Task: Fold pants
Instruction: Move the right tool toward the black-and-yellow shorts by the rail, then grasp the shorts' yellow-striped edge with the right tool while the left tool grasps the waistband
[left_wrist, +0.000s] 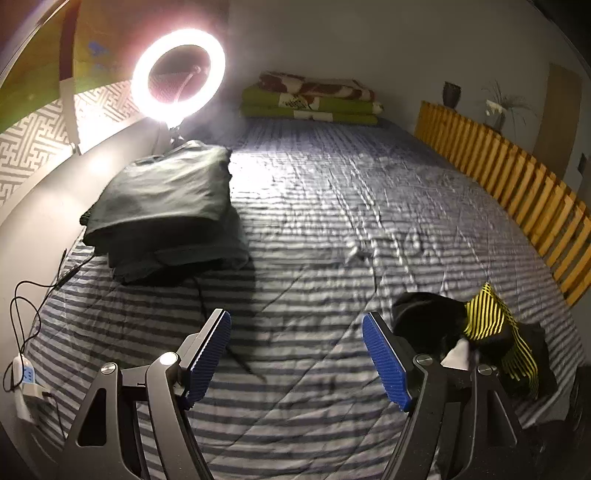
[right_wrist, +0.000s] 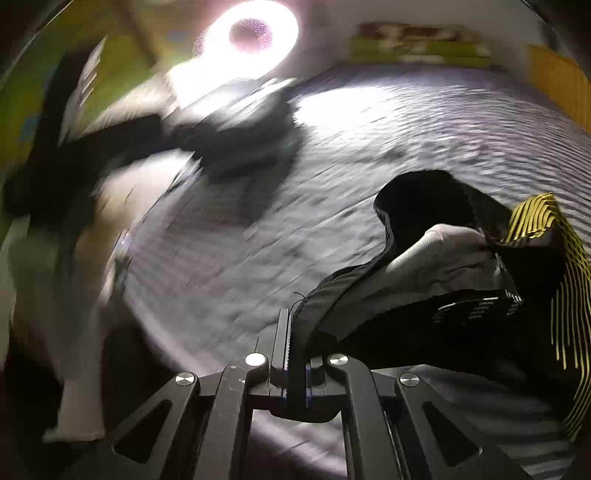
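Observation:
Black pants (right_wrist: 436, 325) with a yellow-and-black striped side panel (right_wrist: 535, 218) and pale inner lining lie bunched at the right of the striped bed. My right gripper (right_wrist: 295, 354) is shut on an edge of the black fabric, which rises from between its fingers. In the left wrist view the same pants (left_wrist: 436, 321) lie crumpled just right of my left gripper (left_wrist: 295, 354). That gripper hovers over bare bedding, open, with nothing between its blue pads (left_wrist: 210, 354).
A stack of folded dark green garments (left_wrist: 166, 210) sits at the left of the blue-striped bedspread (left_wrist: 332, 206). A lit ring light (left_wrist: 177, 74) stands behind it. Folded blankets (left_wrist: 310, 99) lie at the far end, a yellow slatted rail (left_wrist: 517, 184) lines the right, and cables (left_wrist: 33, 295) trail left.

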